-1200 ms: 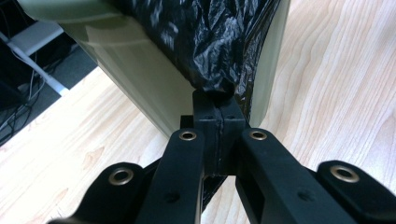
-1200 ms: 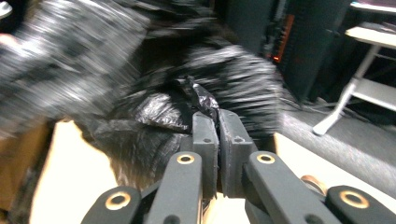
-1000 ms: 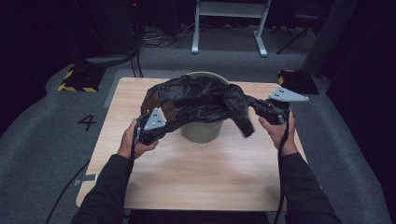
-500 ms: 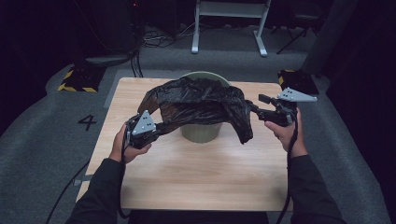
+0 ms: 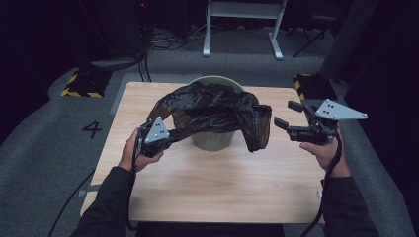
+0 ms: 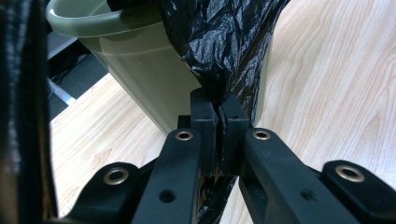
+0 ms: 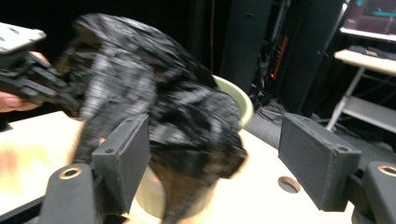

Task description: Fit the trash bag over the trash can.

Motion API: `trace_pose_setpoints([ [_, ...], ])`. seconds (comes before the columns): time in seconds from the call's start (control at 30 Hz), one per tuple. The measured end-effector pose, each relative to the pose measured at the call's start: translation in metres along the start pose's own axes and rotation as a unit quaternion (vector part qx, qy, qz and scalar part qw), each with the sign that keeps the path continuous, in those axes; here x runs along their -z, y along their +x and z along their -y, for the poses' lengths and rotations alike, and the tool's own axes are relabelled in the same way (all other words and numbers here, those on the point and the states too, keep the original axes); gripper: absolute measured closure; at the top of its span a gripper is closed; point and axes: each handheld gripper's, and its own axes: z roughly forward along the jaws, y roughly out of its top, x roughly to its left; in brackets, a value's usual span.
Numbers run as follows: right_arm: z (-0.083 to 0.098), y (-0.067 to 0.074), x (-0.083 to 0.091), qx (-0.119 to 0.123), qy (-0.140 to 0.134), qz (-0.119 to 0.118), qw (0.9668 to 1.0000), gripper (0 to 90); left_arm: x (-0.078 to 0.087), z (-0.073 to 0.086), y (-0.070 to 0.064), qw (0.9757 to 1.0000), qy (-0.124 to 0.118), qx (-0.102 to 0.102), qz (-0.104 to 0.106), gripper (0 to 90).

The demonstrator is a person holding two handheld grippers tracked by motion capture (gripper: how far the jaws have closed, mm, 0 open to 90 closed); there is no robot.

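A crumpled black plastic bag (image 5: 212, 111) lies draped over the pale green bin (image 5: 213, 140) at the middle of the wooden table (image 5: 222, 182). My left gripper (image 5: 173, 134) is shut on the bag's left edge; in the left gripper view the jaws (image 6: 218, 105) pinch the film (image 6: 224, 42) beside the bin's wall (image 6: 140, 70). My right gripper (image 5: 288, 114) hovers right of the bag, its jaws just opened and holding nothing. The bag's right end (image 5: 259, 131) hangs loose. In the right gripper view the blurred bag (image 7: 154, 93) lies beyond the open jaws (image 7: 217, 135).
The table's right edge (image 5: 316, 163) runs under my right hand. Grey floor surrounds the table, marked with a number 4 (image 5: 92, 129). A white stand (image 5: 242, 24) and cables lie beyond the far edge. Yellow-black blocks (image 5: 81, 84) sit at the far corners.
My right gripper let go of the bag's right edge, opened, and moved right and slightly up. The freed end of the bag dropped beside the bin. The left gripper kept its hold.
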Motion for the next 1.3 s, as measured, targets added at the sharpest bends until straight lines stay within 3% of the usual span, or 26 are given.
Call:
trace_pose_setpoints([
  [0.27,-0.021,0.045,-0.013,0.038,-0.011,-0.041,0.9984,19.2,-0.001,-0.001,0.001,1.0,0.005,-0.006,-0.004,87.3],
  [0.37,-0.029,0.057,-0.03,0.059,-0.001,-0.031,0.9978,17.8,-0.003,-0.002,0.0,1.0,0.006,-0.005,-0.004,87.3],
  [0.43,-0.032,0.058,-0.042,0.057,0.007,-0.022,0.9981,18.9,-0.004,-0.002,0.0,0.9999,0.007,-0.006,-0.003,87.3],
  [0.47,-0.033,0.056,-0.05,0.06,0.015,-0.011,0.9981,22.4,-0.005,-0.002,-0.001,0.9999,0.009,-0.006,-0.002,87.3],
  [0.53,-0.034,0.05,-0.064,0.06,0.034,0.025,0.9973,38.9,-0.007,-0.002,0.0,0.9999,0.011,-0.007,-0.001,87.3],
  [0.6,-0.033,0.039,-0.077,0.047,0.05,0.036,0.997,54.6,-0.009,-0.002,0.0,0.9998,0.015,-0.009,0.002,88.2],
  [0.67,-0.032,0.028,-0.089,0.042,0.064,0.064,0.995,68.9,-0.009,-0.002,0.001,0.9998,0.017,-0.01,0.006,88.6],
  [0.77,-0.027,0.011,-0.101,0.024,0.076,0.081,0.9936,82.0,-0.01,0.0,0.0,0.9996,0.022,-0.015,0.009,89.1],
  [0.9,-0.019,-0.009,-0.112,0.0,0.093,0.1,0.9906,87.5,-0.01,0.002,-0.002,0.9993,0.027,-0.017,0.02,89.5],
  [1.07,-0.009,-0.027,-0.123,-0.015,0.128,0.13,0.983,87.9,-0.008,0.007,-0.004,0.9985,0.038,-0.022,0.032,89.6],
  [1.13,-0.004,-0.034,-0.127,-0.028,0.134,0.13,0.982,88.0,-0.006,0.009,-0.005,0.9983,0.036,-0.023,0.039,89.1],
  [1.17,-0.002,-0.035,-0.128,-0.033,0.135,0.127,0.9821,88.2,-0.005,0.01,-0.005,0.9984,0.035,-0.019,0.04,86.0],
  [1.23,0.0,-0.036,-0.128,-0.035,0.136,0.125,0.9822,88.3,0.0,0.01,-0.006,0.9983,0.028,-0.001,0.05,60.8],
  [1.3,0.001,-0.036,-0.127,-0.032,0.135,0.124,0.9825,88.4,0.006,0.009,-0.011,0.998,0.016,-0.008,0.061,46.1],
])
